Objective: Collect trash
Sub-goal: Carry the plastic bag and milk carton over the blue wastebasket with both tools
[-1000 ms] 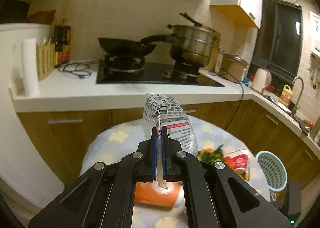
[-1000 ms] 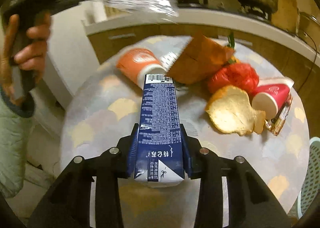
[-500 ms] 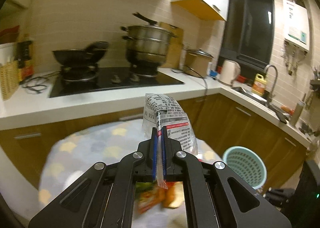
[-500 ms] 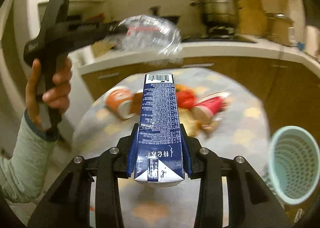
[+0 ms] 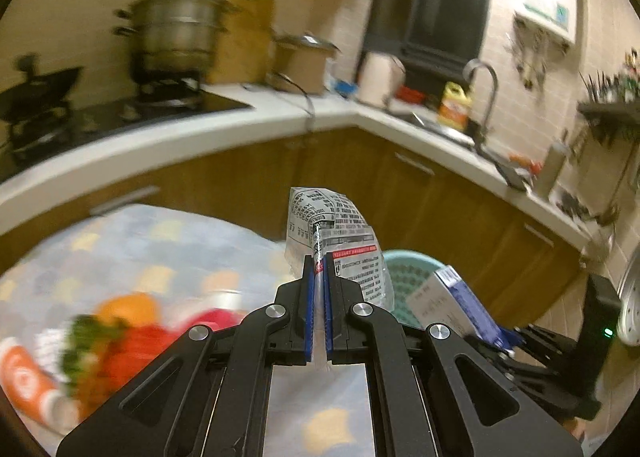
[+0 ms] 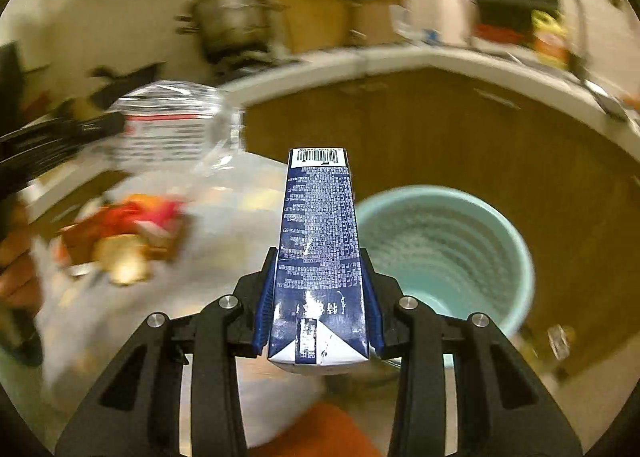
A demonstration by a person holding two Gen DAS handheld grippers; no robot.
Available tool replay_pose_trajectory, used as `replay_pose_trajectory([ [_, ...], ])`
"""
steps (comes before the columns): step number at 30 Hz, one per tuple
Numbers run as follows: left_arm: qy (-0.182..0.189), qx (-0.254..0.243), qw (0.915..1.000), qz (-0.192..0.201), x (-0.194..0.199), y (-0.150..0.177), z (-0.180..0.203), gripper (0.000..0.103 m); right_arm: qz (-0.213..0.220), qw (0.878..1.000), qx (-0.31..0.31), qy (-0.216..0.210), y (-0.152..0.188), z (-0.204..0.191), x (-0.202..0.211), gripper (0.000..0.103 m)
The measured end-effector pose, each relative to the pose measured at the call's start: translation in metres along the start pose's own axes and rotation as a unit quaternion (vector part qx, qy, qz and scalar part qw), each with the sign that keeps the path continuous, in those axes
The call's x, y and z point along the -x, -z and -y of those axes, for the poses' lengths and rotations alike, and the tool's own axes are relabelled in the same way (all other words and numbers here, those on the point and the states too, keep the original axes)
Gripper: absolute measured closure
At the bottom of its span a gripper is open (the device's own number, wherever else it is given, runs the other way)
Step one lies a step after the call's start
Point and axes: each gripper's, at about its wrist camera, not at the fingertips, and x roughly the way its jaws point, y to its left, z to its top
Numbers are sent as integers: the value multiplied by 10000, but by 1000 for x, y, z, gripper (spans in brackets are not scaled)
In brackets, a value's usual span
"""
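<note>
Bin (image 6: pixel 500 225): teal, beside the table (image 5: pixel 132 249), inside looks bare.
Left gripper (image 5: pixel 319 305): pressed tight on a clear wrapper (image 5: pixel 340 241).
Right gripper (image 6: pixel 318 297): pinching a blue carton (image 6: pixel 318 233) near the bin rim.
Table: blurred trash heap (image 5: pixel 120 329).

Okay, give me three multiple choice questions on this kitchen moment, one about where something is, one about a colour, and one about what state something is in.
1. Where is the waste basket relative to the carton in the right wrist view?
A. To its right, beyond it
B. On the counter
C. On the stove

2. What colour is the basket?
A. Red
B. Pale teal
C. Black

3. What is the left gripper doing?
A. Standing open with nothing in it
B. Shut on the clear printed wrapper
C. Holding a cup

Answers:
1 A, the basket's open mouth shows right of the carton that the right gripper holds.
2 B, its perforated wall is pale teal.
3 B, the blue fingers pinch the wrapper's edge.
</note>
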Motion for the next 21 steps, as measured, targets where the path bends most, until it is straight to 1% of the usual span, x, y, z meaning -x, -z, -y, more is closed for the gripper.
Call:
replay_pose_trajectory([
  [2,128,-110,9996,-221,-27,5,19,101,-232,9991,-246,254,3,18,-19,69],
  [4,147,-239,9984,-490,-60,11,38,101,-495,9966,-509,425,8,39,-41,69],
  [6,202,-267,9968,-725,-90,18,50,101,-672,9942,-685,487,13,53,-55,69],
  [8,182,-286,9954,-895,-110,22,57,101,-791,9919,-833,538,16,63,-65,69],
  [13,176,-392,9907,-1291,-148,38,69,99,-939,9887,-1017,566,16,76,-76,68],
  [14,173,-414,9898,-1354,-152,41,70,96,-960,9882,-1051,568,15,77,-78,68],
  [15,163,-434,9888,-1417,-157,44,73,88,-969,9878,-1071,575,12,75,-81,68],
  [16,146,-446,9880,-1473,-160,46,74,82,-986,9873,-1103,583,12,74,-83,68],
  [17,123,-454,9875,-1507,-161,48,74,71,-1018,9867,-1150,538,13,74,-83,66],
  [18,81,-477,9873,-1515,-162,49,73,65,-1014,9865,-1196,469,15,77,-81,62],
  [21,46,-527,9863,-1561,-162,53,73,65,-975,9867,-1203,504,15,74,-79,54],
])
